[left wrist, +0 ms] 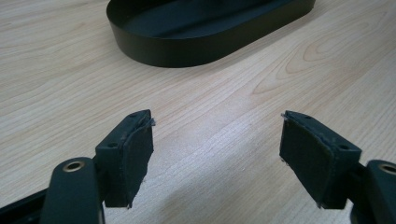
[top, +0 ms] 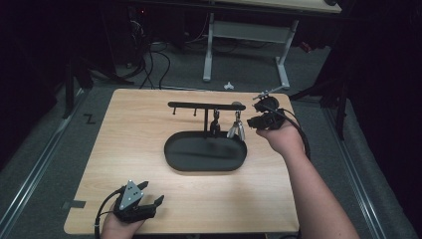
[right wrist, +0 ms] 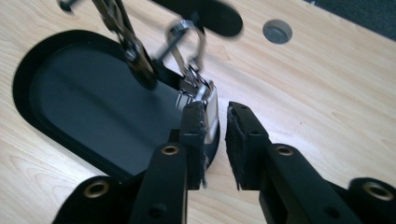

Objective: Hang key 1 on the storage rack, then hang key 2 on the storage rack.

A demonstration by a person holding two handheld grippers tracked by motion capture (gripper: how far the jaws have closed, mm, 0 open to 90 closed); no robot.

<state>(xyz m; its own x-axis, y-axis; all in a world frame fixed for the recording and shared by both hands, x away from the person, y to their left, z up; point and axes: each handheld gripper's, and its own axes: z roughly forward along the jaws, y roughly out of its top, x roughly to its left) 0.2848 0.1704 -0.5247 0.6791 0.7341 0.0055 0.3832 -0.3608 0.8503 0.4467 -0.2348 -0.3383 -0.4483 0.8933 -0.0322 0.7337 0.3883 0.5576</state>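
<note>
Left gripper (top: 152, 201), black w/ grey three-cornered plate on top, sits at bottom left of high view, low over the pale wood-grain tabletop (top: 129, 149); jaws wide apart, nothing btwn them. In left gripper view its flat rubbery pads (left wrist: 133, 154) frame bare wood, and the black oval metal tray (left wrist: 187, 42) lies beyond, at top of frame.

Right gripper (top: 250, 122) is at centre right of high view, by the tray's far right end, next to the black T-shaped hanging rack (top: 206, 105) rising from the tray. A silver metal clip w/ wire loop (right wrist: 203, 95) hangs from the rack bar, long axis near vertical, loop end up, flat shiny body pointing down over the tray rim. In right gripper view the jaws stand narrowly apart, not clamped: clip body lies just past the left-hand pad (right wrist: 194, 130), close to its tip; contact unclear. Beside it hangs a darker chain-like piece (right wrist: 128, 44), blurred.
</note>
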